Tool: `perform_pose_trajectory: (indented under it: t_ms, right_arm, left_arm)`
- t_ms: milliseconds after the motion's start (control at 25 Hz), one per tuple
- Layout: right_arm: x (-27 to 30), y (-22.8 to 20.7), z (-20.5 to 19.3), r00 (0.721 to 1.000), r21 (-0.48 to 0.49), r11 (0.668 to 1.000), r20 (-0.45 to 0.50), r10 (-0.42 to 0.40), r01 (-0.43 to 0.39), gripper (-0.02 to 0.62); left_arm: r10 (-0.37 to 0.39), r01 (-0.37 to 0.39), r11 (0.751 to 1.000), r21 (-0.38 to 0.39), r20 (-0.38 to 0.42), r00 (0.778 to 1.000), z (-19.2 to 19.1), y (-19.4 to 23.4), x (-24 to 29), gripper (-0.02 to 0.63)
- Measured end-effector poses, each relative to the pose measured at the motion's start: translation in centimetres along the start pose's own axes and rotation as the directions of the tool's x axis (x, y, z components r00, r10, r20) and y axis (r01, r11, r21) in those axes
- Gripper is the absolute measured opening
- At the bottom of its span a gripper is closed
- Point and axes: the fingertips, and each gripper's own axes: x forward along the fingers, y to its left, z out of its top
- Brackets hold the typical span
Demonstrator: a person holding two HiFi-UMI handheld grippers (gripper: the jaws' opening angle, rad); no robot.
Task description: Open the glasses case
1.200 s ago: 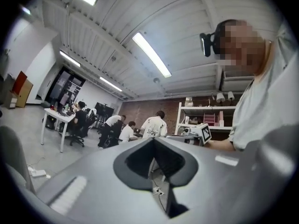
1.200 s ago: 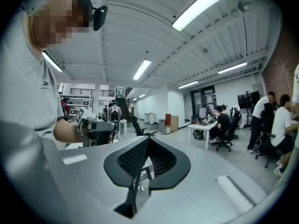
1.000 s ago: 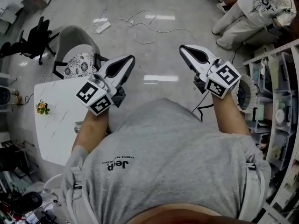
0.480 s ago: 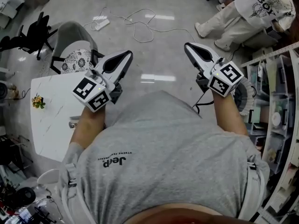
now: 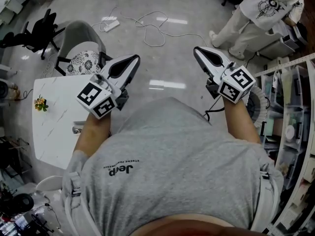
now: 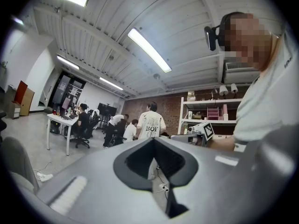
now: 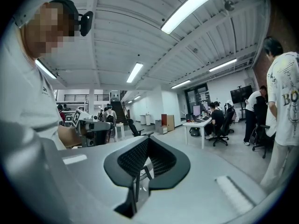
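Glasses case shows in no view, not even on the white counter (image 5: 54, 127) at the left, so its state cannot be told. Left hand-held gripper (image 5: 134, 59) and right hand-held gripper (image 5: 198, 51) hover level above the floor (image 5: 167, 58), both closed on nothing; handling it well would need the case in sight first.

A white desk (image 5: 51, 132) stands at the left of the head view, with a small bunch of flowers (image 5: 41, 103) near its left edge. Just beyond it is a grey chair (image 5: 81, 36) holding a patterned cushion (image 5: 82, 64). A power strip (image 5: 110, 26) and a looping white cable (image 5: 153, 33) lie on the glossy floor (image 5: 167, 63). A person (image 5: 268, 4) in a printed white shirt is at the top right, near cluttered shelves (image 5: 295, 112). A black chair (image 5: 34, 33) stands at the far left.
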Motion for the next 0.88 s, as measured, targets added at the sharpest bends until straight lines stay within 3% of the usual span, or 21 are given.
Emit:
perform_pose_trajectory:
  t_ms: [880]
  right_arm:
    - [-0.59, -0.19, 0.13, 1.000, -0.037, 0.999, -0.006, -0.004, 0.004, -0.003]
  left_arm:
    - [-0.002, 0.002, 1.000, 0.011, -0.008, 1.000, -0.29, -0.24, 0.34, 0.055]
